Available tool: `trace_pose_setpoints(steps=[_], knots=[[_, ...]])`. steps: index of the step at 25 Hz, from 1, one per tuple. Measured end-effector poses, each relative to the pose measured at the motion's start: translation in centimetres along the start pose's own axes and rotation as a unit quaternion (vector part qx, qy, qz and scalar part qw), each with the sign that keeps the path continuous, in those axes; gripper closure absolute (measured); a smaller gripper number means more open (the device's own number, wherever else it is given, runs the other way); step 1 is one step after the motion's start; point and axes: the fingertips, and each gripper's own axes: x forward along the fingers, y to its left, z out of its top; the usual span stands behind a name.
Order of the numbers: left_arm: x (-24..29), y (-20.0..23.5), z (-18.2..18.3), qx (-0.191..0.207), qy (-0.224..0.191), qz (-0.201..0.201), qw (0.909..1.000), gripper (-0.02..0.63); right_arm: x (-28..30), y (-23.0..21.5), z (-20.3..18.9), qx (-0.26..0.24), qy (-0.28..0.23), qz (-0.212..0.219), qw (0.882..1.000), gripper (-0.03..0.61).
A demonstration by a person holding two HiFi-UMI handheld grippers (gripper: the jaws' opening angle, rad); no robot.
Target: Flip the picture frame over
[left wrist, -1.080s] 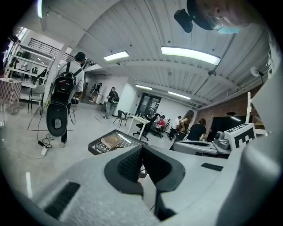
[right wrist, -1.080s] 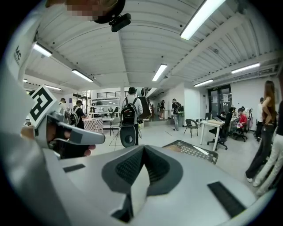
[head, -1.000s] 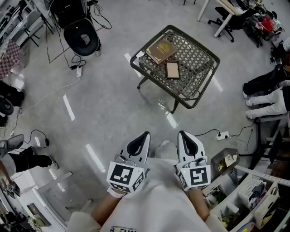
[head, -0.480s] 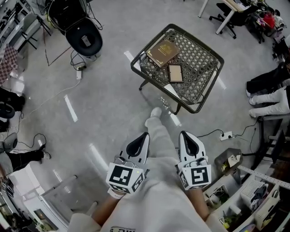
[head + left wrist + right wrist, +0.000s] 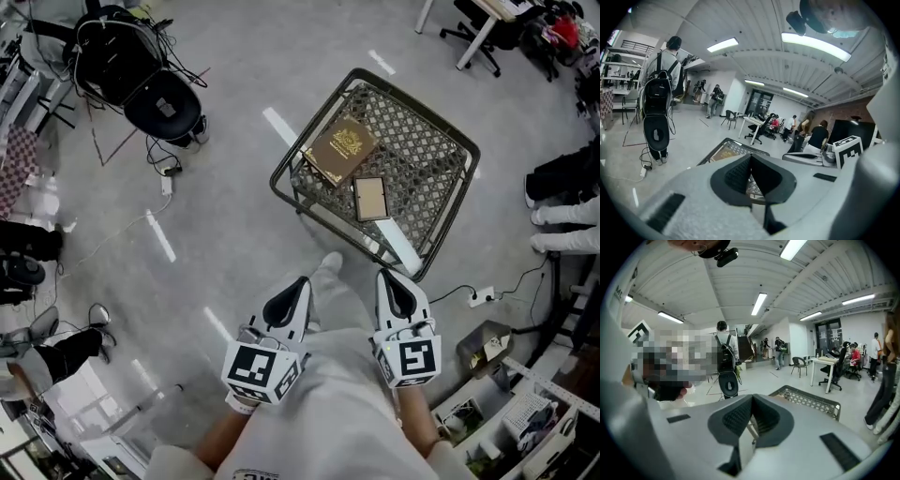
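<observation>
On the wire mesh table (image 5: 287, 181) ahead of me lies the picture frame (image 5: 371, 198), flat, toward the near side of the top and just beside the near right corner of a brown book (image 5: 339, 150). I cannot tell whether the two touch.

I judge the frame light and stiff, a thin rigid slab that will not bend in the jaws. If its pane is glass it is breakable, and the smooth border may slip. Lying flat on open mesh, it gives little to pinch from above, so I would take it by one long edge, the right one, which is clear of the book. I would tip it up on the opposite edge and lay it down gently, not drop it.

It looks small and upright-oblong, with a dark narrow border round a pale tan middle. Which face is up I cannot make out from here.

My left gripper (image 5: 292, 291) and right gripper (image 5: 394, 289) hang close to my body, well apart from the table, pointing toward it. Each gripper view shows its two jaws pressed together at the tips with nothing between them, so both are empty. The frame has not been reached yet.
</observation>
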Motion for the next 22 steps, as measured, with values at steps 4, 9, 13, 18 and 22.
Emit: trace_pose_setpoints(steps=[4, 9, 13, 18, 22], knots=[[5.2, 1.3, 3.1, 0.009, 0.012, -0.011, 0.9998, 0.597, 4.5, -3.4, 2.2, -0.004, -0.001, -0.004, 1.000, 0.561], [9.5, 2.0, 6.4, 0.021, 0.008, -0.021, 0.9995, 0.597, 8.5, -6.0, 3.5, 0.007, 0.000, -0.007, 1.000, 0.561], [10.8, 2.7, 8.0, 0.023, 0.010, -0.024, 0.9994, 0.597, 9.9, -6.6, 4.3, 0.015, 0.002, -0.010, 1.000, 0.561], [12.1, 3.1, 9.0, 0.045, 0.025, -0.060, 0.9969, 0.597, 9.9, -6.8, 4.3, 0.028, -0.008, -0.041, 0.999, 0.561], [12.3, 2.3, 9.5, 0.069, 0.041, -0.102, 0.9915, 0.596, 8.3, -6.4, 4.0, 0.039, -0.004, -0.078, 0.996, 0.561]])
